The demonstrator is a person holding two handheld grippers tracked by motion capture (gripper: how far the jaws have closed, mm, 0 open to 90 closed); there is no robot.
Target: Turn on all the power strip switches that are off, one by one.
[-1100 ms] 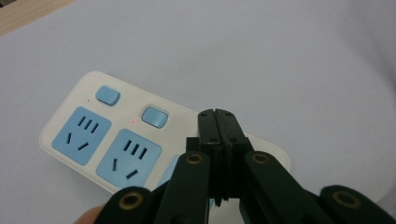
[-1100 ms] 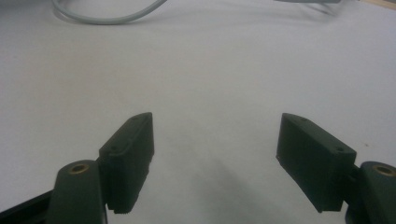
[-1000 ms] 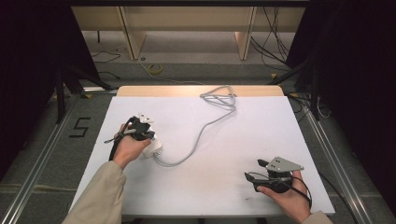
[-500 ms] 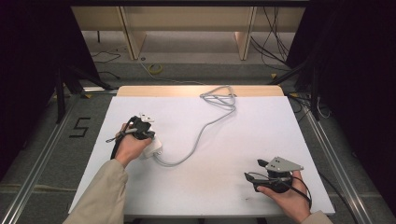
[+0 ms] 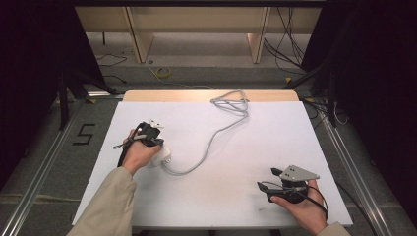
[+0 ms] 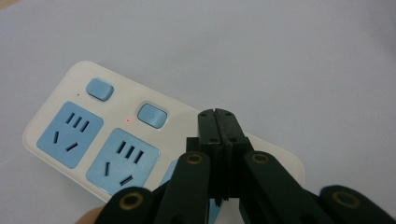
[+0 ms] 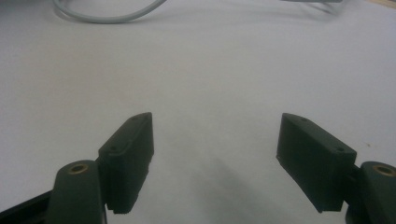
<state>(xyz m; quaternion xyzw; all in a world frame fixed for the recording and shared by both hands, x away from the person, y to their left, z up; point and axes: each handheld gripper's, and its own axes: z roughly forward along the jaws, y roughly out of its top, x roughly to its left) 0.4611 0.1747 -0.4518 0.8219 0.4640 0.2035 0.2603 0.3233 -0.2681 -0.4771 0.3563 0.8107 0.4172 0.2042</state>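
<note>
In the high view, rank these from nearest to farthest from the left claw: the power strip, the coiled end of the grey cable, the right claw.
1. power strip: directly under the left claw, at the table's left.
2. coiled end of the grey cable: far edge, middle.
3. right claw: near edge, right side.

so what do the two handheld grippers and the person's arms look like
Both are black handheld tools with two flat black jaws and brass-coloured pivot pins. The left gripper carries a small white part on top, the right gripper a grey three-cornered plate. A thin black cable trails from each. The left forearm wears a beige sleeve; a bit of the same beige shows at the right wrist.
</note>
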